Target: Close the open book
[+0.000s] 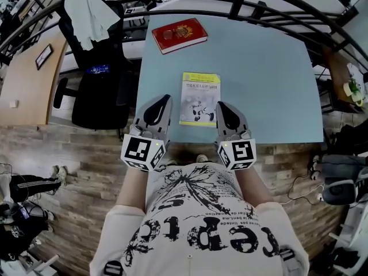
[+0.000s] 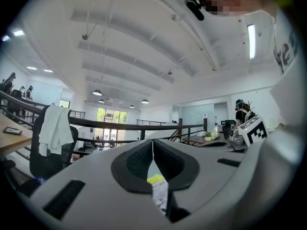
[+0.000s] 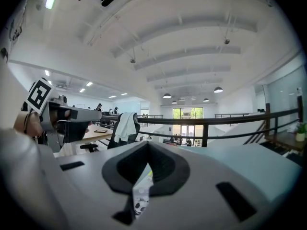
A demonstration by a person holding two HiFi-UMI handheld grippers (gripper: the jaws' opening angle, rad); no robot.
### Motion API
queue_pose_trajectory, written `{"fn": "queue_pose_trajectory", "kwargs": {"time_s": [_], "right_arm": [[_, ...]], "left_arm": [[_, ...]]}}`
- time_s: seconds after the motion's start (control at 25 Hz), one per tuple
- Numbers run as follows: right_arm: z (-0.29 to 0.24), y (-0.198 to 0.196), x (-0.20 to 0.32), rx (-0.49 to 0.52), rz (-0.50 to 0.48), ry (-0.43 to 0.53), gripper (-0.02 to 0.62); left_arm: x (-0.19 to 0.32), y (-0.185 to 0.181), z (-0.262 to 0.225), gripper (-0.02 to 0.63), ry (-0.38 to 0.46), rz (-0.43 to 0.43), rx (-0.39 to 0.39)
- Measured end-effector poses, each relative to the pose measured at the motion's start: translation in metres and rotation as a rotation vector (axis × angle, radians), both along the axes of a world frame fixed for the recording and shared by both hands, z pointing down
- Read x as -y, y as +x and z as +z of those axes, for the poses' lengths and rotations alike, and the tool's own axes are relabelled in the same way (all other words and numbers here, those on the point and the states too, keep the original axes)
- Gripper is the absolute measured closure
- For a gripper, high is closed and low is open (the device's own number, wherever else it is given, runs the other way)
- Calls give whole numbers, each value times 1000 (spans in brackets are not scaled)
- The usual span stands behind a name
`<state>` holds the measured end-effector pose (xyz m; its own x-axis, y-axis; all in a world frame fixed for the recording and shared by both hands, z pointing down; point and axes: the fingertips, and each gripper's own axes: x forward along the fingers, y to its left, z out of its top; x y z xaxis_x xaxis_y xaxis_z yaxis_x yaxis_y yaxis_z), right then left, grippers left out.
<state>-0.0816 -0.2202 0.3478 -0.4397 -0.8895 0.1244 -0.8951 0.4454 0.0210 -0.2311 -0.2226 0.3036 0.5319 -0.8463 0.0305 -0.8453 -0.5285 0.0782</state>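
Room: wood floor (image 1: 75,154); black chair (image 1: 100,94) draped with white cloth (image 1: 92,7). Pale blue bench (image 1: 264,68): red book (image 1: 179,34) at far edge; yellow book (image 1: 199,98) closed, flat, near front edge. Tools: left tool (image 1: 166,99) and right tool (image 1: 221,104) flank yellow book, jaws fully together, empty.

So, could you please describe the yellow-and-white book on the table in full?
The thin book is a paperback: yellow band on top, white below, dark print, a small cartoon. It lies flat and closed, cover up, on the pale blue table near its front edge, between the left gripper and right gripper.
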Motion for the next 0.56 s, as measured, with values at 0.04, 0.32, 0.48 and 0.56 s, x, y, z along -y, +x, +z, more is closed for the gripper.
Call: {"fn": "queue_pose_trajectory", "kwargs": {"time_s": [0.04,0.32,0.48,0.56], "right_arm": [[-1,-1,1,-4,0,4,589],[-1,-11,1,-23,-12,14,589],[-4,-14,4,-25,-15,23,589],[-6,-14,5,-26,-14,27,589]], "left_arm": [[1,-2,-1,584,1,-2,1],[3,-11,6,584,-15,-8,-7],[6,-11,8,584,-16,-6,11],[7,-10,7,584,-11,-7,17]]}}
